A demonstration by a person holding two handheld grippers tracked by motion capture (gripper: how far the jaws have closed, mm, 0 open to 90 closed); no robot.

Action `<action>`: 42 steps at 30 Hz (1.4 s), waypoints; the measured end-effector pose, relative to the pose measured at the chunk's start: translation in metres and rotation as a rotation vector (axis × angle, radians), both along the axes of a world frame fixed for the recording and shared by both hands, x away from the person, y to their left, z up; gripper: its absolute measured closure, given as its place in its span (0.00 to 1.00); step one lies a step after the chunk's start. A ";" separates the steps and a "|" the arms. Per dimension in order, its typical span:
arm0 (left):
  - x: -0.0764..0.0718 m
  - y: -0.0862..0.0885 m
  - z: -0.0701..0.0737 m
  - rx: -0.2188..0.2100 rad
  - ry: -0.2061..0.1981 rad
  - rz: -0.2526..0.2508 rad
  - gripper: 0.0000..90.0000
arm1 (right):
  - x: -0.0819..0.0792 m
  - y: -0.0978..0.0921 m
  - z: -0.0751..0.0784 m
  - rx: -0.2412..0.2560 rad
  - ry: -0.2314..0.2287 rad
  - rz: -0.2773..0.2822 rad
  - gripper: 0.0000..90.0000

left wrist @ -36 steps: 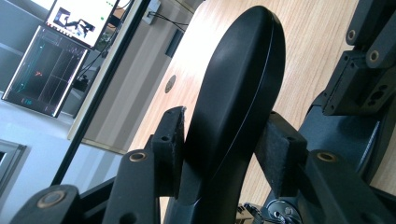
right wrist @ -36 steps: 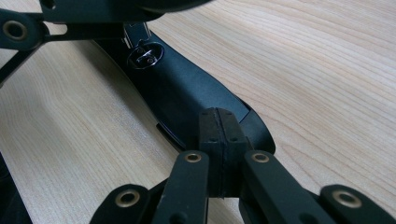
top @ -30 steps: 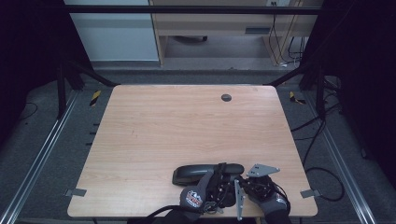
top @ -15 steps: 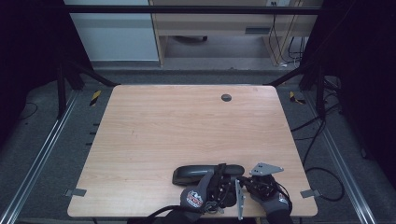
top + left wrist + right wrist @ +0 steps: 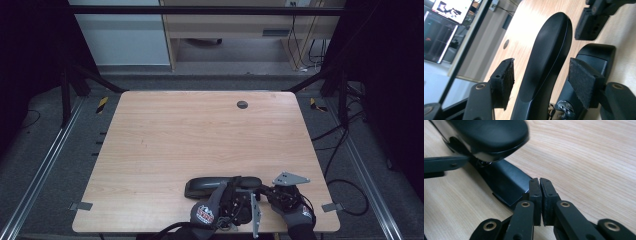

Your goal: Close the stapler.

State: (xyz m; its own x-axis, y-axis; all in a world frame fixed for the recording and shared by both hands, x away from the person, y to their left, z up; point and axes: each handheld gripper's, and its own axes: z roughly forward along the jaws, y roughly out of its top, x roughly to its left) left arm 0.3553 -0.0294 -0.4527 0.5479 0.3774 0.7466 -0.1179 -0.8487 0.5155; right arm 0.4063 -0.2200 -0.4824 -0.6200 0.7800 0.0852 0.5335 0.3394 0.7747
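The table (image 5: 150, 150) carries a black stapler (image 5: 210, 186) at its near edge. It looks heavy, rigid and slick, so I straddle its arm with my left gripper (image 5: 541, 82) spread; my right gripper (image 5: 540, 195) is pressed together beside its base.

My black grippers and grey gloves

My left gripper (image 5: 541, 82) had rough black pads and brass rivets; my right gripper (image 5: 540, 195) matched, beneath a grey triangular plate (image 5: 290, 178). My gloves (image 5: 205, 212) bore red-white logos.

black stapler (image 5: 220, 185), light woodgrain table (image 5: 175, 140)
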 end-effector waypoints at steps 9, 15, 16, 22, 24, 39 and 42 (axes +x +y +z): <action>-0.003 0.012 0.018 -0.050 0.072 -0.031 0.39 | 0.001 -0.003 0.003 0.010 -0.003 -0.013 1.00; 0.000 0.028 0.033 -0.117 0.104 -0.029 0.38 | 0.001 -0.005 0.010 0.015 -0.026 -0.025 1.00; 0.001 0.031 0.036 -0.128 0.106 -0.027 0.38 | 0.001 -0.006 0.012 0.017 -0.031 -0.030 1.00; 0.009 0.054 0.048 -0.210 0.147 -0.001 0.38 | -0.001 -0.010 0.023 0.044 -0.059 -0.056 1.00; 0.010 0.059 0.050 -0.222 0.149 0.005 0.38 | -0.001 -0.010 0.024 0.047 -0.070 -0.057 1.00; 0.035 0.141 0.053 -0.378 0.230 0.188 0.39 | -0.008 -0.002 0.061 0.094 -0.157 -0.055 1.00; 0.038 0.158 0.048 -0.403 0.243 0.226 0.39 | -0.008 0.004 0.065 0.098 -0.160 -0.041 1.00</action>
